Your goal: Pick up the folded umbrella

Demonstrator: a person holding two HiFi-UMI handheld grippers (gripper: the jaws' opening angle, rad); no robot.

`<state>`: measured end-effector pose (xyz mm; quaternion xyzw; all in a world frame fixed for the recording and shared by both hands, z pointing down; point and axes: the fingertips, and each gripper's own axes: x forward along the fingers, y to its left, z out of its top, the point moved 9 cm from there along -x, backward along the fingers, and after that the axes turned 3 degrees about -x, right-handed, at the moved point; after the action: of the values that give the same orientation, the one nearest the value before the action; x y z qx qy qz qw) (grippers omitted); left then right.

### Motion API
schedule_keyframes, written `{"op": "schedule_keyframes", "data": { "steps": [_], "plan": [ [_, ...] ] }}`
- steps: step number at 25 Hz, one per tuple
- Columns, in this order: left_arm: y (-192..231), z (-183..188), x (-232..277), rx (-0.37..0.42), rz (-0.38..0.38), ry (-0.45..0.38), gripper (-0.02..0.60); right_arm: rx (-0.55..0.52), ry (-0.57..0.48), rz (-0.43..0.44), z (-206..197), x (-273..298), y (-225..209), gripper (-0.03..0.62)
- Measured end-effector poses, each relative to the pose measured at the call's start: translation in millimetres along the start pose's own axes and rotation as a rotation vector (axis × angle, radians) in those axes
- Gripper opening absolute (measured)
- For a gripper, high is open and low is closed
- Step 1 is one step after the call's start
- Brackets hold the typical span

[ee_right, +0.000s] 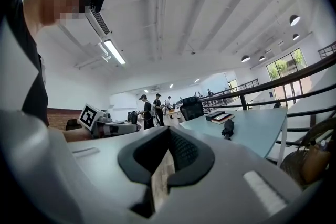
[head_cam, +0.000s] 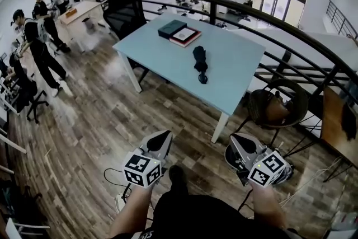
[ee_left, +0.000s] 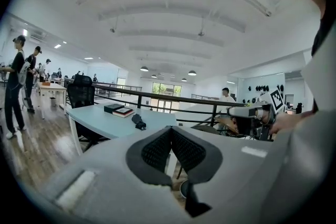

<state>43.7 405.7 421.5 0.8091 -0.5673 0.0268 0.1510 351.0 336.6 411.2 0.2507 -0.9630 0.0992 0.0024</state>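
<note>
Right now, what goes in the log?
umbrella: folded, on table | left tongs: shut, empty | right tongs: shut, empty

The small black folded umbrella on the pale blue rectangular table is too small in either gripper view to show its strap or handle. The cover print of the red-edged book near it cannot be read. The table's far legs are hidden beneath its top, and the bottom edge of the head view cuts off the person's dark-clothed body.
</note>
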Motion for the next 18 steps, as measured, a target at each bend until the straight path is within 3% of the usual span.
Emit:
{"op": "schedule_keyframes", "data": {
  "steps": [11,18],
  "plan": [
    [139.5,44.4,67.4,-0.011,-0.022,-0.023,0.008,-0.009,0.033,-0.002,19.1,152.8,-34.8,0.0],
    [205.5,56.5,76.6,-0.032,-0.038,-0.02,0.008,-0.011,0.078,-0.002,23.0,227.6,-35.5,0.0]
  ]
}}
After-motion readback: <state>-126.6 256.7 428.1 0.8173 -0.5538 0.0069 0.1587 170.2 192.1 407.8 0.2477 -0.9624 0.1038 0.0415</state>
